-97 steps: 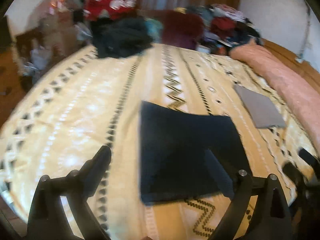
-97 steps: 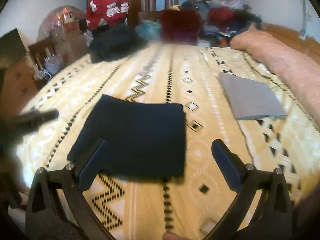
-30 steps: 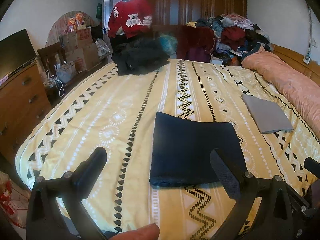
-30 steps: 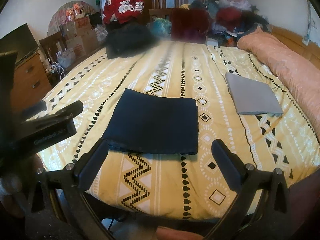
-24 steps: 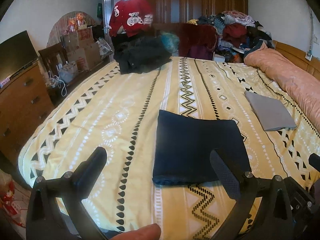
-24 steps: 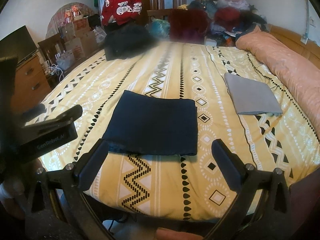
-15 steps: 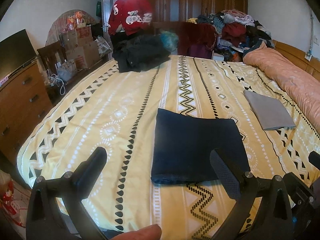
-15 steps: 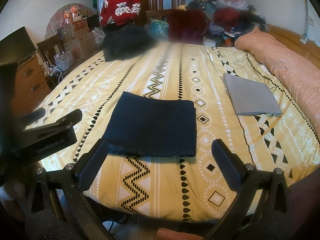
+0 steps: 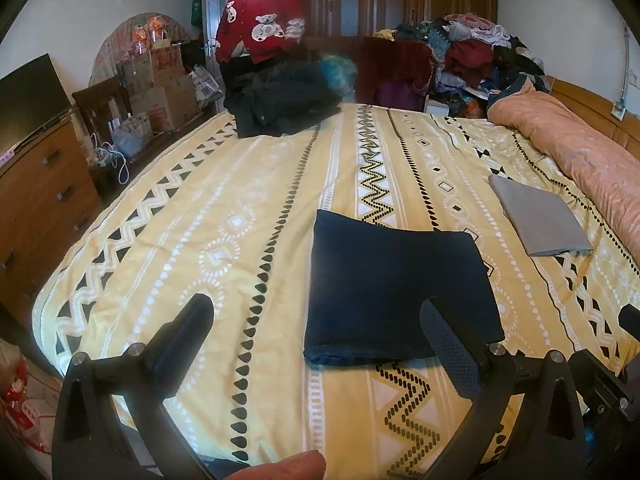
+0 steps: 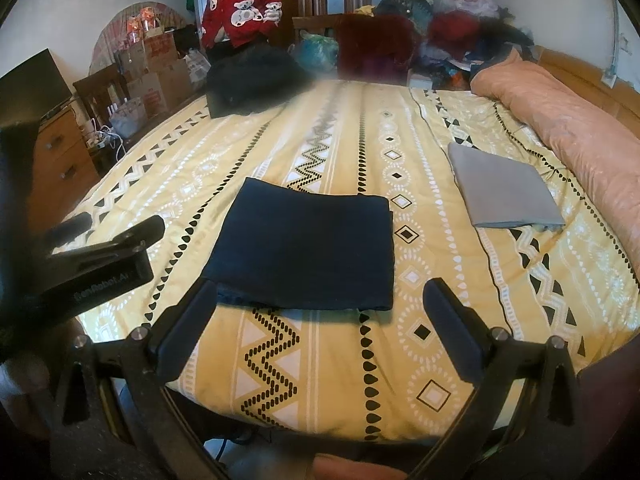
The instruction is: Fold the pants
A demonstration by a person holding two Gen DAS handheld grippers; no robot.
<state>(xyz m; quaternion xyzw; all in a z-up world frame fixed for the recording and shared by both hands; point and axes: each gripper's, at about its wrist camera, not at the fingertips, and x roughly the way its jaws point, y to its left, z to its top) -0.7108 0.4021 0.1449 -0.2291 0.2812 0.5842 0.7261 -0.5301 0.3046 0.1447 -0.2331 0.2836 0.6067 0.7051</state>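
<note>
Left wrist view: navy pants (image 9: 396,292) lie folded into a flat rectangle on the yellow patterned bed (image 9: 240,208), near its front edge. Left tool (image 9: 316,320) spread wide, empty, held off the cloth. Right tool (image 10: 320,304) likewise gaping, empty, above the bed edge. Against 3.2 s ago, both tools have pulled back from the pants; since 0.5 s ago almost nothing has shifted. Grey folded cloth (image 10: 504,188) sits well apart to the right. Person in red sweater (image 10: 240,8) stands at the far side.
</note>
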